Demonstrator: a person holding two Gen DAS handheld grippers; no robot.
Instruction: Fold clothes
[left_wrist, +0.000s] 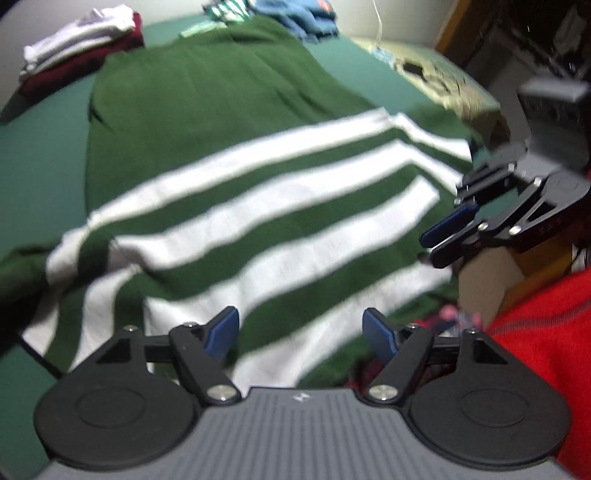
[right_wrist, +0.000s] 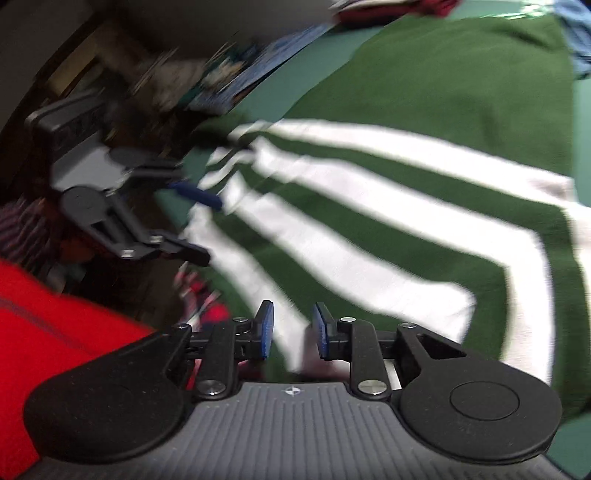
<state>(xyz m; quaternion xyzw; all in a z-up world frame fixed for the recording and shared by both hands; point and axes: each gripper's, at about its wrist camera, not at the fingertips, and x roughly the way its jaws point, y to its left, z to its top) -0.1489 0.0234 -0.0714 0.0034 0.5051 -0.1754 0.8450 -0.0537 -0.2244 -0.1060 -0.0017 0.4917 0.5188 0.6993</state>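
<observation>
A dark green knitted sweater (left_wrist: 221, 92) with broad white stripes (left_wrist: 280, 206) lies spread flat on a green-covered surface (left_wrist: 33, 173). My left gripper (left_wrist: 300, 317) hovers over its near striped edge, jaws wide apart with nothing between them. My right gripper (left_wrist: 432, 249) hangs at the sweater's right edge, just off the cloth. In the right wrist view the sweater (right_wrist: 443, 92) fills the frame. There my right gripper (right_wrist: 292, 306) stands above the striped hem with a narrow gap between its blue pads, and no cloth is pinched. The left gripper (right_wrist: 207, 225) shows at the left edge.
Folded white and maroon clothes (left_wrist: 81, 48) are stacked at the far left. Blue garments (left_wrist: 303, 18) lie at the far end. A person's red sleeve (left_wrist: 546, 332) fills the near right. Clutter and furniture (left_wrist: 517, 55) stand beyond the right edge.
</observation>
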